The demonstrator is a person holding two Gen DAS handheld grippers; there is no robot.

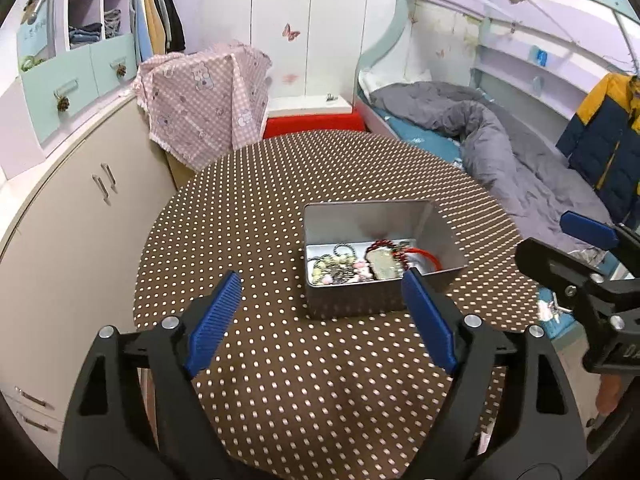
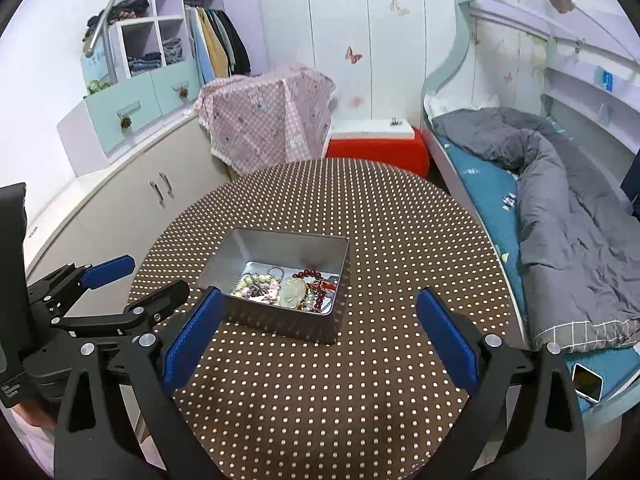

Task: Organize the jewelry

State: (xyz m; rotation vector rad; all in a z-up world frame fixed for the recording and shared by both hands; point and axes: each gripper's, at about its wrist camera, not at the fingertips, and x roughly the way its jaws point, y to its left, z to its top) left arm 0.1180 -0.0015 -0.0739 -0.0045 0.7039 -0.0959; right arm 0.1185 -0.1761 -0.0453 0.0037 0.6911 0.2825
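Note:
An open silver tin box point(image 1: 352, 298) stands on the round brown dotted table point(image 1: 280, 380). It holds a pile of jewelry point(image 1: 360, 266): bead bracelets, chains, a red cord and a pale pendant. My left gripper point(image 1: 320, 320) is open and empty, just in front of the box. In the right wrist view the same box point(image 2: 280, 322) holds the jewelry point(image 2: 288, 288), with a pale jade pendant point(image 2: 292, 292) on top. My right gripper point(image 2: 320, 340) is open and empty, in front of the box. The left gripper point(image 2: 108, 280) shows at the left there.
A bed with a grey quilt point(image 2: 560, 200) runs along the right. A cream cabinet point(image 1: 80, 220) stands left of the table. A pink checked cloth point(image 1: 204, 104) covers something behind it, next to a red box point(image 2: 376, 148). A phone point(image 2: 586, 380) lies on the bed edge.

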